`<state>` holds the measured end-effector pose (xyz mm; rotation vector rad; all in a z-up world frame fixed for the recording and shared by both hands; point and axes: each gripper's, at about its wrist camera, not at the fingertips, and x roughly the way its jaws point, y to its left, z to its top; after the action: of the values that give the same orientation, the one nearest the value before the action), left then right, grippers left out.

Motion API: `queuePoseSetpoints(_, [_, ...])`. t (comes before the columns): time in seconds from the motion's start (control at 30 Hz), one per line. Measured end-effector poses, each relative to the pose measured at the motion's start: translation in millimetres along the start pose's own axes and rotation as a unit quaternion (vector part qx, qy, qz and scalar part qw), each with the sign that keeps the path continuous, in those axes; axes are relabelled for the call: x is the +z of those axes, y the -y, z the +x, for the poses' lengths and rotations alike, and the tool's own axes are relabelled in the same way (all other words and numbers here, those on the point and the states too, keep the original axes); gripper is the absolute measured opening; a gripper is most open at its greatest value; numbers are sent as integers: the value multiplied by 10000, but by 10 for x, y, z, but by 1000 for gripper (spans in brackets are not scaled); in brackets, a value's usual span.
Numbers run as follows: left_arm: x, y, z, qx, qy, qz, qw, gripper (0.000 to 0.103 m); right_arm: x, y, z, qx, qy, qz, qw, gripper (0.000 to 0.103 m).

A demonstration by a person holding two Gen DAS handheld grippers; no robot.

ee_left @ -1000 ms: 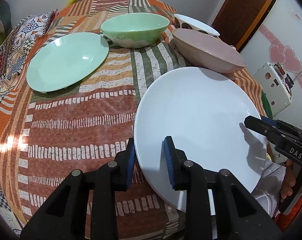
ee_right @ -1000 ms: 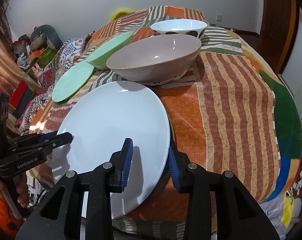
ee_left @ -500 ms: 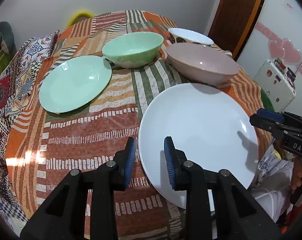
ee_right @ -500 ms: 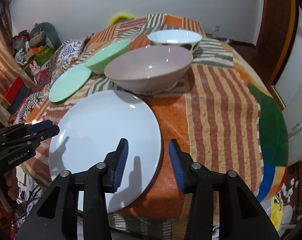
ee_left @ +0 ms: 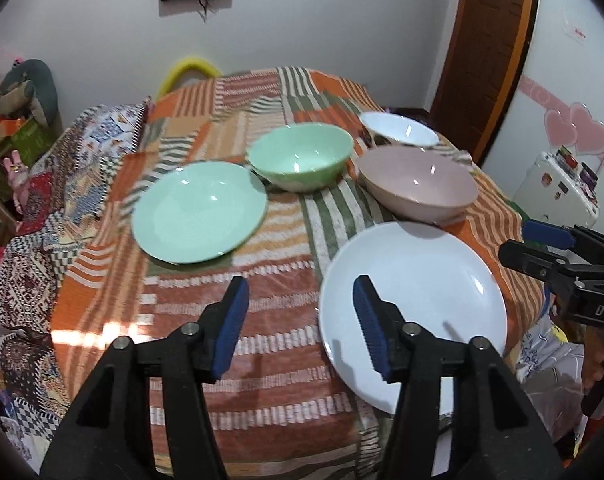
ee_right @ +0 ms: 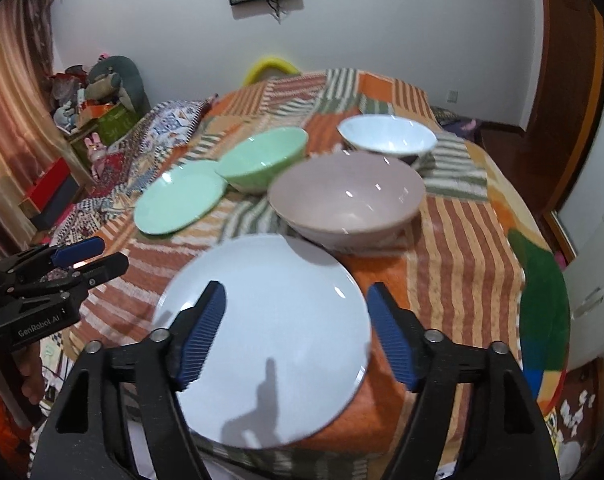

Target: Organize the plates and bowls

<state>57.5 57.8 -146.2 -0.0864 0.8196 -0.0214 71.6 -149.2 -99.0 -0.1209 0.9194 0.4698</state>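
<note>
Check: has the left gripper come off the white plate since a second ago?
Yes. The left gripper has let go, its jaws opening, and has risen off the white plate, which lies flat on the striped tablecloth.

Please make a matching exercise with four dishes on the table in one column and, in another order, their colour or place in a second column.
Dishes:
1. flat plate nearest the grippers
2. flat plate farther back
3. bowl behind the nearest plate
4. bowl at the far right

Descriptions:
A. pink
B. white inside, dark pattern outside
C. mint green
D. white, at the table's near edge

Pairs: 1-D, 2-C, 3-A, 4-B
</note>
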Motion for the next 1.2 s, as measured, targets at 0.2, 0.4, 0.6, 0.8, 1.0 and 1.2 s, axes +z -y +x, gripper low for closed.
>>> queuePoseSetpoints(0.2, [44,-211,-95,166,130,-166,9996,57,155,-187,55,222,135,-63,9996,85])
queuePoseSetpoints(0.4, [110,-479,-170,478,263,-289,9981,60,283,-369,198,438,130,-132,9989,85])
queuePoseSetpoints(0.6, [175,-789,-175,757,327,-496,9954,66,418,-563,420,699,-54,-260,9972,85])
queuePoseSetpoints(0.8, [220,-1097,26,918,133,-695,9933,66,554,-710,709,855,-313,-237,9956,90])
queuePoseSetpoints(1.0, [285,-1392,286,1043,-45,-858,9908,66,645,-777,922,867,-427,-234,9950,99])
queuePoseSetpoints(1.2, [359,-1666,609,1117,-232,-967,9887,66,761,-829,1184,760,-611,-250,9949,100])
